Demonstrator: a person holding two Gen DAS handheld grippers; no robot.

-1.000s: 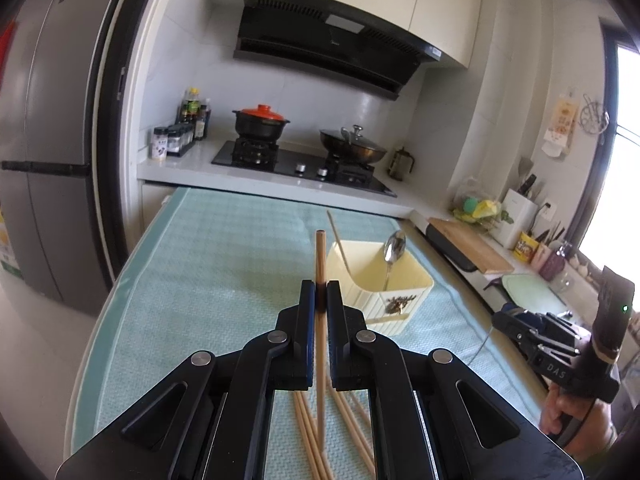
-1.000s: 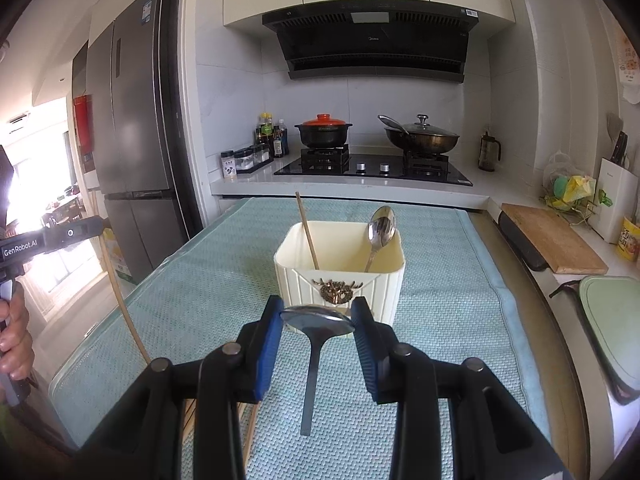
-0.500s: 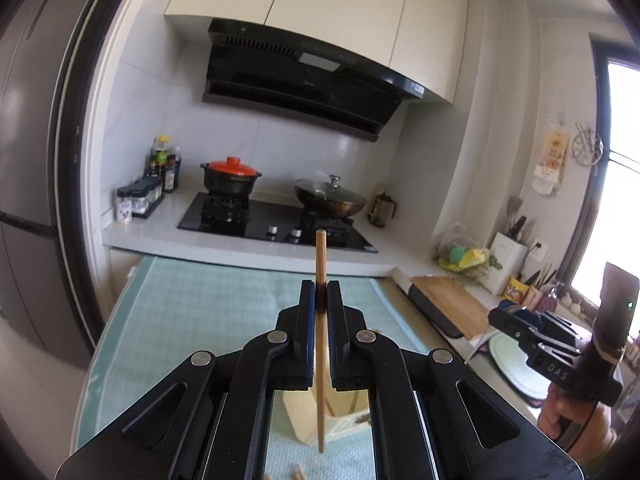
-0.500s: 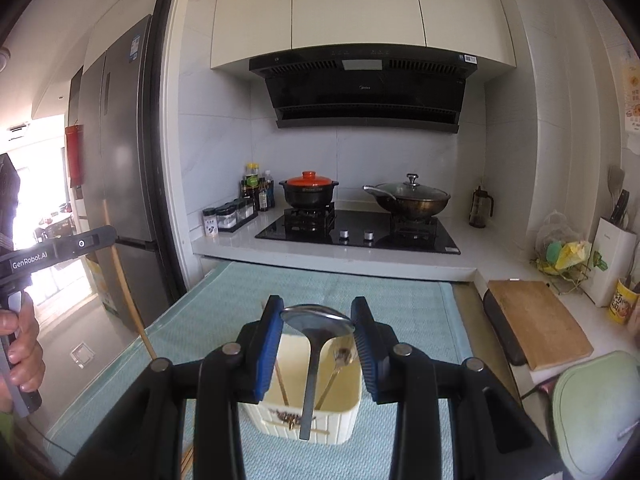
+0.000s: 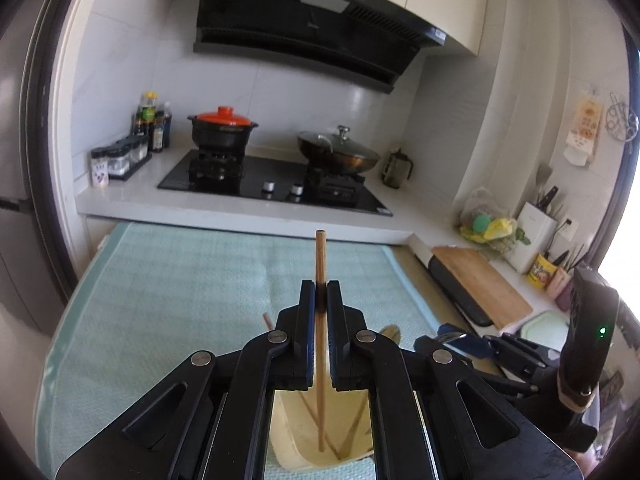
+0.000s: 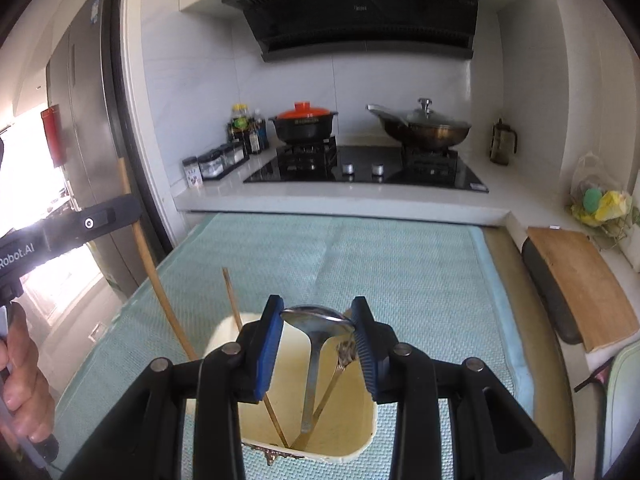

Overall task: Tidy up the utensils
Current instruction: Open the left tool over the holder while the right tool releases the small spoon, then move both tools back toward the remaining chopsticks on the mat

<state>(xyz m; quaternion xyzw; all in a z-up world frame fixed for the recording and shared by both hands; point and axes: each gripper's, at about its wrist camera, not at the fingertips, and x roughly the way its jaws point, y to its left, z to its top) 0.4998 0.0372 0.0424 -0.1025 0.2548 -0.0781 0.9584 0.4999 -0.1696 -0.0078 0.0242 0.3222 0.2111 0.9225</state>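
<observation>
Holding one utensil in each claw above the cream holder, we are partway through the sort. On the left, our left gripper (image 5: 320, 296) is clamped on a wooden chopstick (image 5: 319, 256) that stands nearly upright, its top poking above the jaws and its lower end already down inside the holder (image 5: 352, 452); whether that end touches the bottom we cannot tell. Seen from the right wrist, the same chopstick (image 6: 152, 264) slants down toward the holder's left rim. Moving right, the holder (image 6: 344, 432) sits on the teal mat (image 6: 420, 264) and already contains another chopstick (image 6: 232, 296) leaning on its back wall and a gold-handled spoon (image 6: 340, 364), so some pieces look sorted. Farther right, our right gripper (image 6: 318, 322) pinches a steel spoon (image 6: 316, 318) by the bowl, edge to edge between the blue pads (image 6: 269, 344), with the handle hanging down into the holder and its tip near the bottom. We judge both pieces are about ready to be let go; what is left for them is opening each claw and lifting away without tipping the holder. Whether more utensils wait on the mat we cannot say, since both grippers hide its near part. Behind, the stove (image 6: 368, 164) plays no part.
</observation>
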